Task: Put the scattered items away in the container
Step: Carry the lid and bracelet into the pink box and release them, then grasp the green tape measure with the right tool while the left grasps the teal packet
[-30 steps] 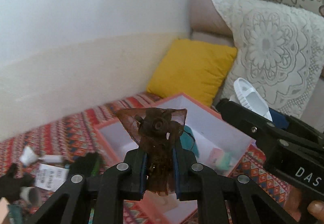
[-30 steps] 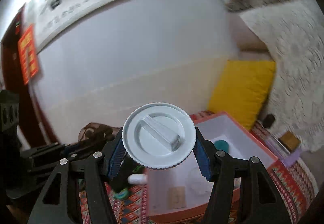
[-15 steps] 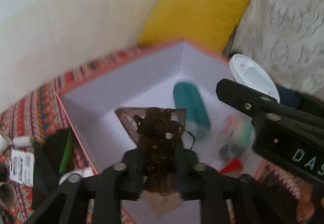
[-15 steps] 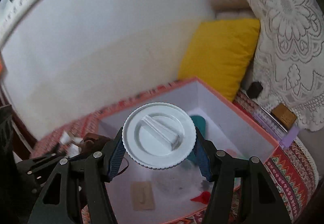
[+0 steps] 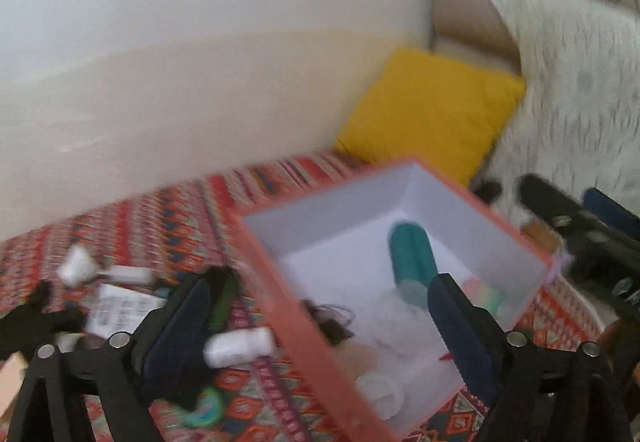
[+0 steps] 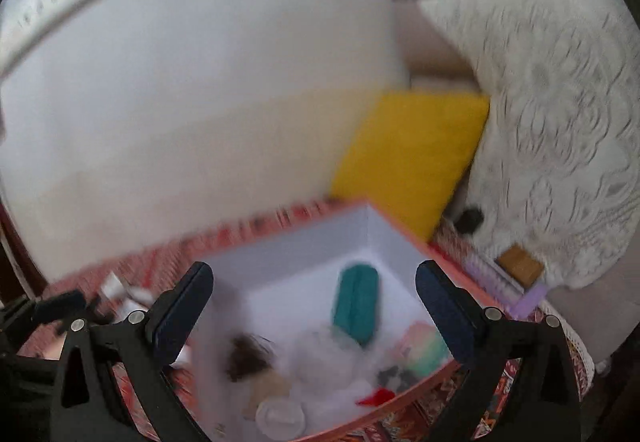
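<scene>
— So, what are the tools holding?
— Nothing. The left tool [image 5: 320,326] has just been opening and stands wide, with nothing between its pads. The right tool [image 6: 314,306] has just spread as well and is empty.
— Where are the items?
— Below the right tool, inside the orange box [image 6: 404,238]: a brown hair clip [image 6: 246,358], a white lid [image 6: 280,416] and a teal case [image 6: 356,304].
— Anything outside?
— Yes, by the left tool's left finger, a white bottle [image 5: 240,346] and papers [image 5: 120,308] lie on the patterned cloth [image 5: 160,218].

Both the left tool [image 5: 320,322] and right tool [image 6: 314,306] have just opened wide, holding nothing.
</scene>
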`<act>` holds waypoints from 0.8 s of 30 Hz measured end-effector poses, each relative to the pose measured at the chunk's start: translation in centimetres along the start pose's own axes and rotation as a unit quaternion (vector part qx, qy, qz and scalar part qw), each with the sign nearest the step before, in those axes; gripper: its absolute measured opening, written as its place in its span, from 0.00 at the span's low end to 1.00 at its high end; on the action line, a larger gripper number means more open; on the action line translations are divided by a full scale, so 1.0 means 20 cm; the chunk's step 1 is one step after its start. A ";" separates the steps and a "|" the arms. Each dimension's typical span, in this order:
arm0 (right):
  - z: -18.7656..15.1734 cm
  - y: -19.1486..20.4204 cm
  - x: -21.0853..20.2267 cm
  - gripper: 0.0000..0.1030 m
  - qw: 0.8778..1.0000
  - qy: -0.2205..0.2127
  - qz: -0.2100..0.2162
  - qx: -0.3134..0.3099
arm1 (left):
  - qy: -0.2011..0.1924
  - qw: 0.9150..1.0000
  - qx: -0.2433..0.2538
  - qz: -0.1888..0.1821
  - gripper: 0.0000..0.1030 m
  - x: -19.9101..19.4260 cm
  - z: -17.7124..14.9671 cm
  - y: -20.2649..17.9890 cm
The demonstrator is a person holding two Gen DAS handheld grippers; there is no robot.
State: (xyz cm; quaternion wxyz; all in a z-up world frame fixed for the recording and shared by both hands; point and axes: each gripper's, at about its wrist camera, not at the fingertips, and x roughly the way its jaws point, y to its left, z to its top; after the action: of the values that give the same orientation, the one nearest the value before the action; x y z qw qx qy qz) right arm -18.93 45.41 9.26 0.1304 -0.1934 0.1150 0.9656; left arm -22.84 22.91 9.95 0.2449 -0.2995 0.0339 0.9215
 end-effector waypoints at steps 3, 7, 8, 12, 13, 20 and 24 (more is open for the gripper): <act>0.06 0.12 -0.23 1.00 0.998 -0.056 0.025 -0.005 | -0.039 0.999 -0.019 0.019 0.95 -0.32 -0.03 0.21; 0.07 0.36 -0.52 1.00 0.992 -0.110 0.058 -0.038 | -0.082 0.993 -0.053 0.072 0.99 -0.72 -0.15 0.53; 0.06 0.43 -0.58 1.00 0.990 -0.118 0.066 -0.047 | -0.088 0.990 -0.063 0.086 0.99 -0.80 -0.18 0.61; -0.06 0.73 -0.68 1.00 0.983 -0.113 0.116 -0.091 | -0.081 0.981 -0.098 0.146 0.99 -1.00 -0.35 0.93; -0.11 0.81 -0.67 1.00 0.980 -0.103 0.134 -0.102 | -0.075 0.979 -0.104 0.159 0.99 -1.00 -0.40 1.01; -0.56 1.30 -0.21 1.00 0.959 0.066 0.218 -0.167 | 0.027 0.973 -0.116 0.197 0.99 -0.70 -0.75 1.38; -0.87 1.42 0.12 1.00 0.938 0.180 0.207 -0.213 | 0.084 0.977 -0.072 0.185 0.99 -0.36 -0.90 1.48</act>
State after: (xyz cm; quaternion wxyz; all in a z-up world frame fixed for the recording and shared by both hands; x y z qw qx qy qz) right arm -23.54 14.55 -2.58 -0.1396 -0.3589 -0.0345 0.9222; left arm -22.13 -10.00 -3.21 0.0447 -0.3812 0.0427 0.9224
